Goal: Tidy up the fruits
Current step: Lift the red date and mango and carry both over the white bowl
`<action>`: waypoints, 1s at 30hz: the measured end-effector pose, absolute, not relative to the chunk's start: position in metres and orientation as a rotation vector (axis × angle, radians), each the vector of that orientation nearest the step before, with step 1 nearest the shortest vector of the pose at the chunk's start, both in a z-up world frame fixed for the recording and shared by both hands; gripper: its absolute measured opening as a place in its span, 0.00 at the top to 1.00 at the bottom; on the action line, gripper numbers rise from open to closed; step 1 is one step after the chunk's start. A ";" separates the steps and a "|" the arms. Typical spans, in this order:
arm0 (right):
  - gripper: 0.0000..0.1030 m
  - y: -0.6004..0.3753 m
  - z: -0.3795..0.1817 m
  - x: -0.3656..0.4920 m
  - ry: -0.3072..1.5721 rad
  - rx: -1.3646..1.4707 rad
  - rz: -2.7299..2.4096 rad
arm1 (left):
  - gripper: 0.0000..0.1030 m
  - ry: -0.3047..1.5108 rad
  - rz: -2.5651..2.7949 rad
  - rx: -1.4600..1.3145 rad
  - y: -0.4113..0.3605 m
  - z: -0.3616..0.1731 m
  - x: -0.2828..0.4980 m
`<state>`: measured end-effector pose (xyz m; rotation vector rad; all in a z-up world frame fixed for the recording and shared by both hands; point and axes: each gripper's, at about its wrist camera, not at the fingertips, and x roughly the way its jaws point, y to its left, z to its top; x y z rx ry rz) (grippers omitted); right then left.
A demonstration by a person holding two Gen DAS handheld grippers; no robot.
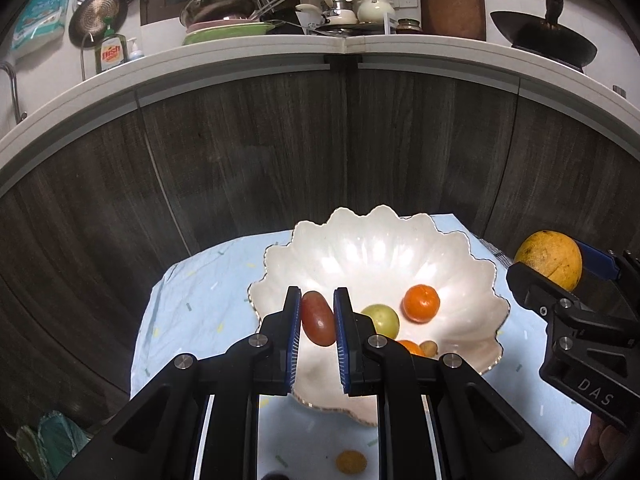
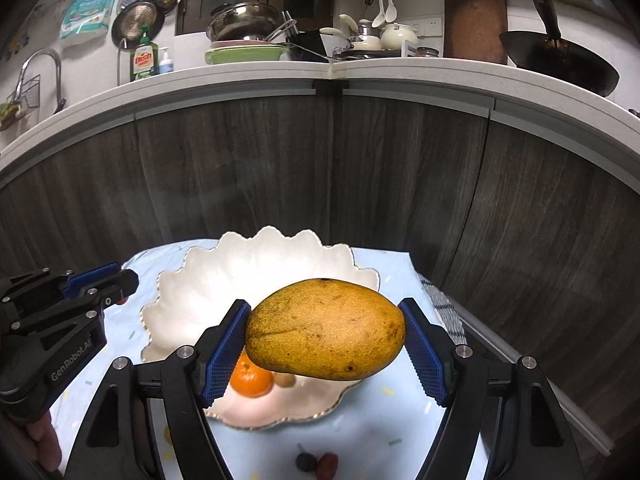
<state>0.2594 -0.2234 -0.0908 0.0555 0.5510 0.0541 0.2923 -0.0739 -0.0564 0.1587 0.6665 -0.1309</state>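
- The left tongs [image 1: 317, 318] are clenched on a small red fruit [image 1: 318, 323], held above the near left rim of the shell-shaped bowl [image 1: 460, 276].
- The right tongs [image 2: 325, 334] grasp a yellow mango [image 2: 326, 328] above the bowl's right side.
- The bowl holds a tangerine [image 1: 421, 303] and a green fruit [image 1: 382, 320].
- It sits on a light blue cloth [image 1: 192, 300] on the table.

My two wrist views, both tilted down along their jaws, close over the shell bowl [image 1: 384, 240], shared with far cabinets [image 2: 400, 184].

Bowl [image 1: 460, 272]: pearly white, scalloped rim. Mango [image 2: 326, 330]: yellow-orange, brown-speckled. Cloth [image 1: 192, 300]: pale blue with scattered small coloured dashes; gripper pads [image 2: 226, 354]: blue, gridded.
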 end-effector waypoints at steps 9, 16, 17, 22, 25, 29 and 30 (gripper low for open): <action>0.27 -0.228 -0.090 0.285 0.563 0.068 0.050 | 0.83 0.683 -0.131 0.155 -0.075 -0.062 0.321; 0.27 -0.227 -0.089 0.305 0.574 0.069 0.057 | 0.83 0.693 -0.140 0.147 -0.077 -0.065 0.338; 0.27 -0.228 -0.089 0.307 0.578 0.074 0.057 | 0.83 0.695 -0.142 0.143 -0.077 -0.066 0.341; 0.27 -0.232 -0.095 0.329 0.615 0.104 0.063 | 0.83 0.702 -0.149 0.137 -0.077 -0.069 0.355; 0.27 -0.231 -0.100 0.341 0.634 0.100 0.064 | 0.83 0.711 -0.154 0.141 -0.078 -0.071 0.365; 0.27 -0.229 -0.103 0.352 0.647 0.091 0.063 | 0.83 0.729 -0.153 0.136 -0.078 -0.077 0.377; 0.27 -0.229 -0.104 0.354 0.650 0.089 0.063 | 0.83 0.735 -0.152 0.132 -0.077 -0.079 0.380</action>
